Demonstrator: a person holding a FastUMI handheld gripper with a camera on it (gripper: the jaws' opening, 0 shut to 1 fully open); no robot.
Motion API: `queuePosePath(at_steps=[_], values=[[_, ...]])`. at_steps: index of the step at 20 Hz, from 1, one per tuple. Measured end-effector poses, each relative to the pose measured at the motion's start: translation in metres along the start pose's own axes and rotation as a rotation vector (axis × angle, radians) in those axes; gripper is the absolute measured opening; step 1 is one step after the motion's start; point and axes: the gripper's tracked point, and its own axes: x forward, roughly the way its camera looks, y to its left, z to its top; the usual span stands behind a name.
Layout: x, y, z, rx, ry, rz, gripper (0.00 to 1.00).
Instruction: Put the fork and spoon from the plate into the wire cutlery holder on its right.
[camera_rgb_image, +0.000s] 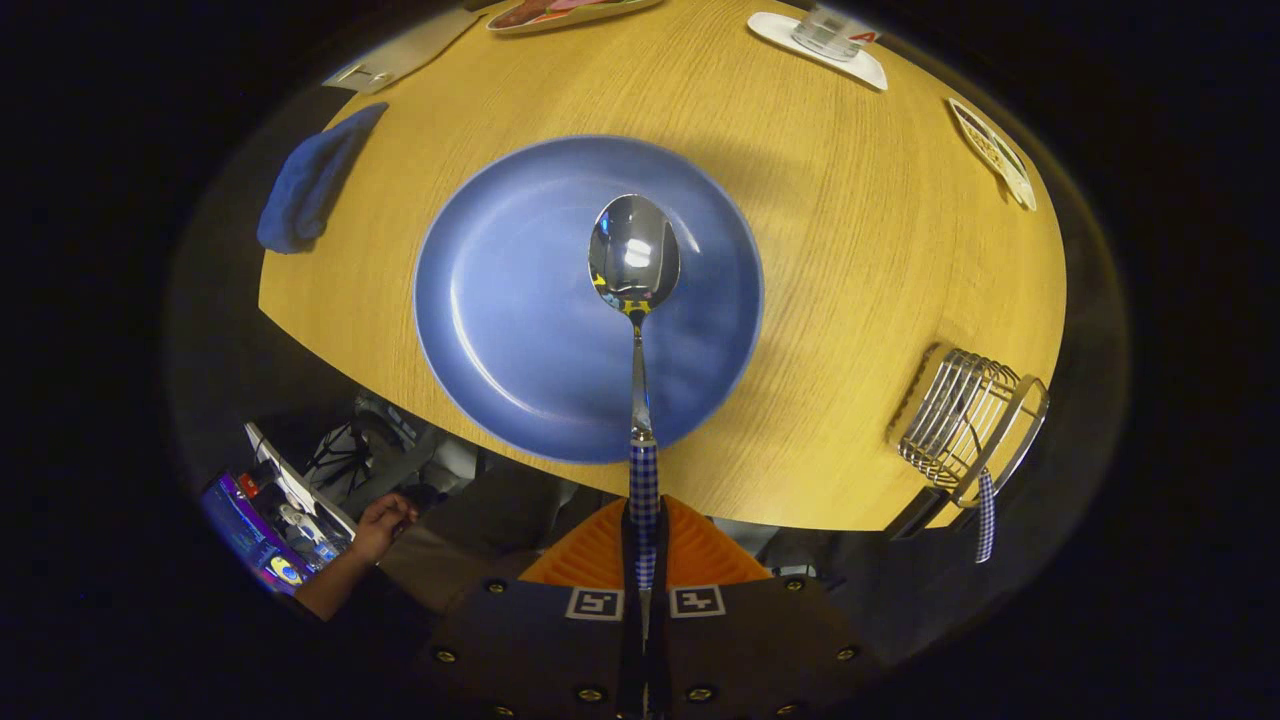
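Spreading widest below the camera was the wooden table (860, 230), rounded at its near edge. On it sat the blue plate (510, 320), with nothing resting on its surface. To the plate's right, close to the table's near edge, lay the wire cutlery holder (960, 415), tipped so its ribs faced the camera, with a checked handle, seemingly the fork (986, 515), hanging out of its lower end. A blue cloth (310, 185) lay at the table's far left, and a glass on a coaster (828, 35) stood beyond the plate. A person's hand (385, 522) rested below the table edge.

The spoon (634, 262) was poised above the plate, bowl forward, its checked handle pinched between the fingers of the gripper (645, 560), which were closed tight on it with no gap showing.

To do this carry well, I judged the spoon should be swung right and kept level until it was over the holder's mouth, then tipped handle-first or bowl-first into the wires beside the fork, with the fingers released only once the holder bore its weight.
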Motion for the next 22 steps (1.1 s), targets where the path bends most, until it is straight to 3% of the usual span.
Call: queuePosePath(at_steps=[13, 18, 22], values=[[-0.032, -0.057, -0.055, 0.061, 0.03, 0.07, 0.02], [-0.054, -0.092, -0.08, 0.082, 0.07, 0.051, 0.02], [-0.076, -0.097, -0.098, 0.126, 0.071, 0.122, 0.02]])
